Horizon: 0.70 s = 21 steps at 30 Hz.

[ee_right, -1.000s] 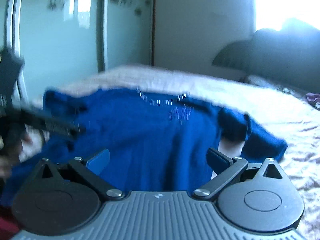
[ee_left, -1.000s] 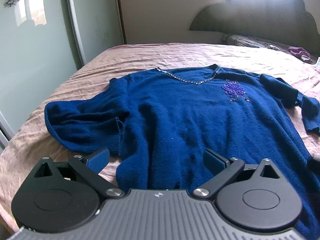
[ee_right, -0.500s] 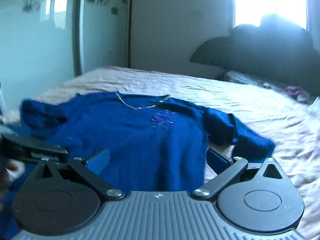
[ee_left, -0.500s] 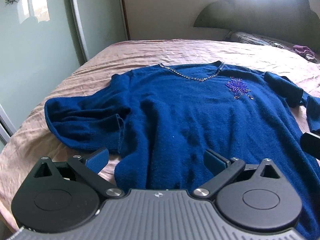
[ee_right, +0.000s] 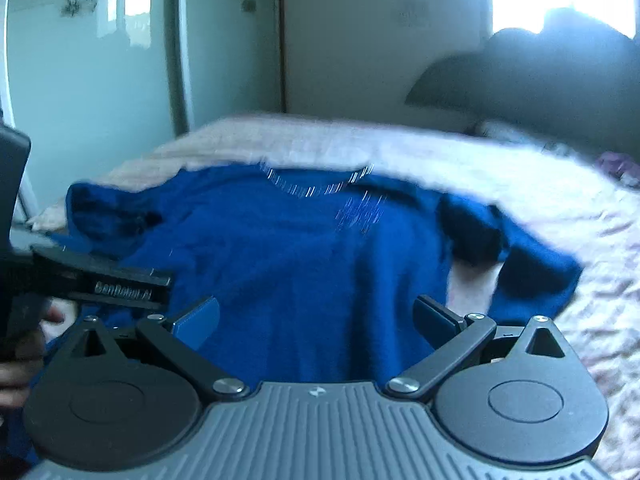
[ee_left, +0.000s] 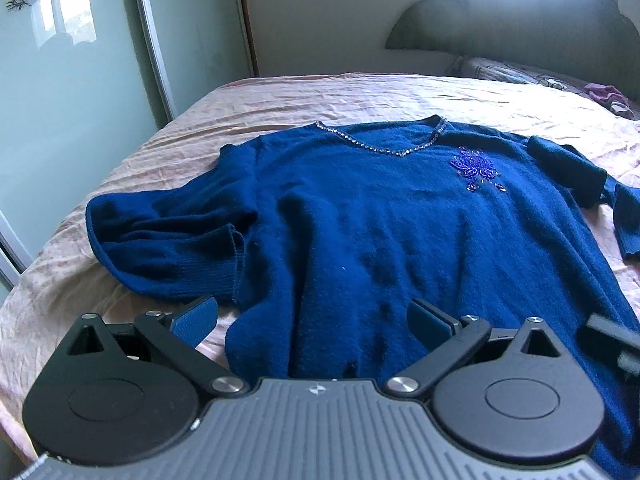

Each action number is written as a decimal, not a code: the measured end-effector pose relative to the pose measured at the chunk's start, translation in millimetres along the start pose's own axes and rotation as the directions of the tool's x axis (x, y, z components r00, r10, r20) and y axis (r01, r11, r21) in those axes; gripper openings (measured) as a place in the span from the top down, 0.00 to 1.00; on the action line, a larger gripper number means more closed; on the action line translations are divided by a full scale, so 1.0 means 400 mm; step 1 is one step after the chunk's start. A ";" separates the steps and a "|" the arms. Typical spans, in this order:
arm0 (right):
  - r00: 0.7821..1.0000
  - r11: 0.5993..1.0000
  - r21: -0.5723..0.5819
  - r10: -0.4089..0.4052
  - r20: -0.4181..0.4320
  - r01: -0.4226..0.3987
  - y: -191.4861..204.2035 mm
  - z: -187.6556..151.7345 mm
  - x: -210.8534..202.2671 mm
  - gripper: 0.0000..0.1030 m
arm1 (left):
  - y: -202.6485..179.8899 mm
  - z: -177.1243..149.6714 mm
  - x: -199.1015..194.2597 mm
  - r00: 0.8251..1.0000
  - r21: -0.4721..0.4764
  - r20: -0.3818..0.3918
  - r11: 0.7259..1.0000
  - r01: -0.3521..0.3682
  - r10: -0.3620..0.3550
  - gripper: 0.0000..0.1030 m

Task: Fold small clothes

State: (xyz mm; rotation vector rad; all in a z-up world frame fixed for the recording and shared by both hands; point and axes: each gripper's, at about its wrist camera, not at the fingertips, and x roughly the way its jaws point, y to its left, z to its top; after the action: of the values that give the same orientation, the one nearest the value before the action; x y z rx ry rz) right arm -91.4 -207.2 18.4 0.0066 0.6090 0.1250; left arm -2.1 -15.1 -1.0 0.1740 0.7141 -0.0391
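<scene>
A dark blue knit sweater with a beaded V-neck and a beaded flower lies face up on the pink bed, hem towards me. Its left sleeve is bunched at the left; its right sleeve is folded at the right. My left gripper is open and empty above the hem's left part. My right gripper is open and empty above the sweater near the hem. The right view is motion-blurred. The left gripper's body shows at that view's left edge.
The pink bedsheet covers the bed. A mirrored wardrobe door stands at the left. A dark headboard is at the back, with pillows and a purple cloth at the far right.
Both grippers stay open. The left view has shifted slightly closer and lower. The right gripper has swung left again, so the sweater sits more centred in its blurred view.
</scene>
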 end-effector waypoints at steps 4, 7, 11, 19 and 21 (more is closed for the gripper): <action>0.996 0.996 0.034 0.079 -0.039 -0.078 -0.013 0.003 0.005 0.00 | -0.002 -0.001 0.000 1.000 0.007 -0.002 1.000 -0.001 0.001 0.01; 0.989 0.980 0.126 0.151 0.012 -0.151 -0.053 0.034 -0.024 0.00 | -0.004 0.000 0.001 1.000 0.007 -0.004 1.000 0.000 0.000 0.01; 0.982 0.952 0.247 0.165 0.090 -0.182 -0.118 0.071 -0.050 0.00 | -0.009 -0.001 0.000 1.000 0.008 -0.001 1.000 0.005 -0.005 0.01; 0.998 0.999 -0.013 -0.048 -0.038 0.048 -0.046 -0.016 0.014 0.00 | -0.005 0.001 -0.005 0.999 -0.005 -0.011 0.999 0.046 -0.046 0.01; 0.988 0.981 -0.112 -0.156 0.001 0.155 -0.032 -0.013 0.009 0.00 | -0.007 0.003 -0.009 0.999 -0.004 -0.002 0.999 0.051 -0.051 0.01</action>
State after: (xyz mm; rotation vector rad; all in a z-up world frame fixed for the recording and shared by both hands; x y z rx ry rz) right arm -89.9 -219.8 11.5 -0.1502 0.6075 0.0074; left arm -4.2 -18.2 1.9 0.1517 0.7210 -0.0862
